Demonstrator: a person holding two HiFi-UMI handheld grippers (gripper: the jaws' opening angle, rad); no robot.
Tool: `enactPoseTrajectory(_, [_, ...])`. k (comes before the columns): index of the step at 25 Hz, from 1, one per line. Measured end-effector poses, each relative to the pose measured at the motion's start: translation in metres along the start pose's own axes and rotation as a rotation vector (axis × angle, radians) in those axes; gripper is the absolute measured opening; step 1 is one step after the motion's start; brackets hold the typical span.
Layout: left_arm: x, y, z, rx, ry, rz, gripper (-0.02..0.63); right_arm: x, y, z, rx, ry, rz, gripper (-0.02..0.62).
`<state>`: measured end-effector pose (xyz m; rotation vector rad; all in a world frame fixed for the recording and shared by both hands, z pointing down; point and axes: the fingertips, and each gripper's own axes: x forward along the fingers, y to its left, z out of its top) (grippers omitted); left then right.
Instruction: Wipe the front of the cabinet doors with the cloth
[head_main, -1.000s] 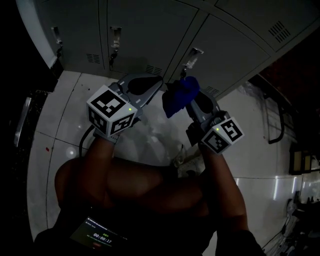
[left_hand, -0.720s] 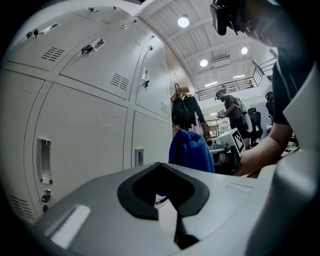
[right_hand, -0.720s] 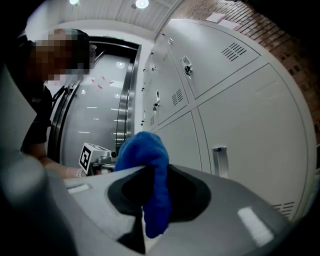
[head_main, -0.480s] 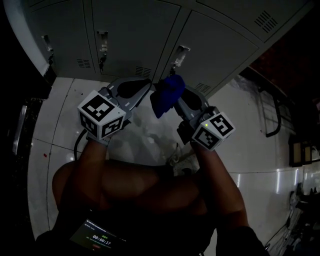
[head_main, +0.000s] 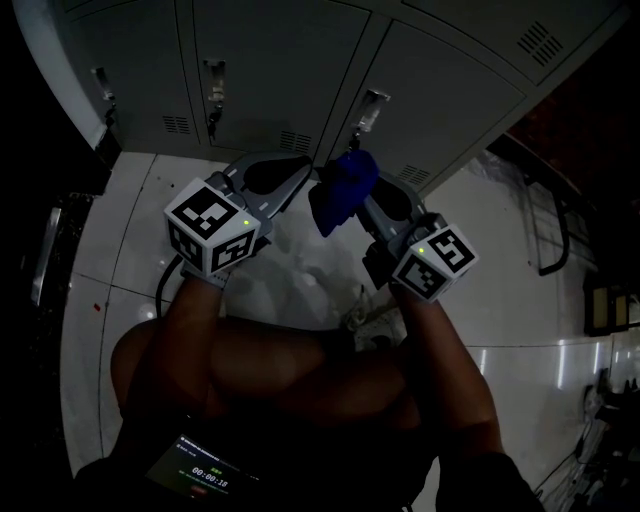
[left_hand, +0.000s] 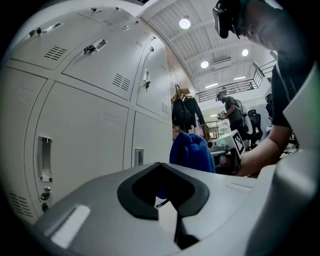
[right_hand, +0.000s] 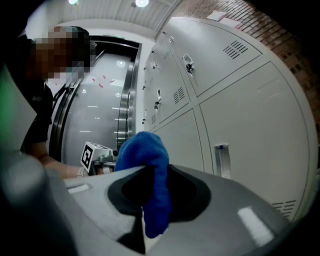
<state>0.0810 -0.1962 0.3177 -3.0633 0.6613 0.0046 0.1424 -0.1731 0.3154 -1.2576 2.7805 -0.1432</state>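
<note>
A blue cloth (head_main: 340, 190) is bunched between the jaws of my right gripper (head_main: 362, 200), which is shut on it; the right gripper view has the cloth (right_hand: 147, 172) hanging down through the closed jaws. My left gripper (head_main: 300, 180) is just left of it, shut and holding nothing, and from its view the cloth (left_hand: 192, 152) shows beyond its tips. Both point at the grey cabinet doors (head_main: 270, 70), a short way in front of them. In the right gripper view a door with a handle (right_hand: 222, 160) is close by.
The doors carry small handles (head_main: 213, 80) and vent slots (head_main: 540, 45). Glossy white floor tiles (head_main: 120, 240) lie below. A cable (head_main: 165, 285) trails from the left gripper. In the left gripper view a person stands far back among chairs and hanging coats (left_hand: 184, 112).
Both grippers and the cloth shifted slightly in the head view, first toward the left, then back right; they stay close together before the doors. The grip on the cloth is unchanged.
</note>
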Motion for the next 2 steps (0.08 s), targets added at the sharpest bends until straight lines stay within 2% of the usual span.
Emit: enactPoseTrajectory(2, [0.001, -0.0005, 0.0008, -0.003, 0.0, -0.001, 0.0, 0.0005, -0.0002, -0.0005, -0.008, 0.004, 0.001, 0.075])
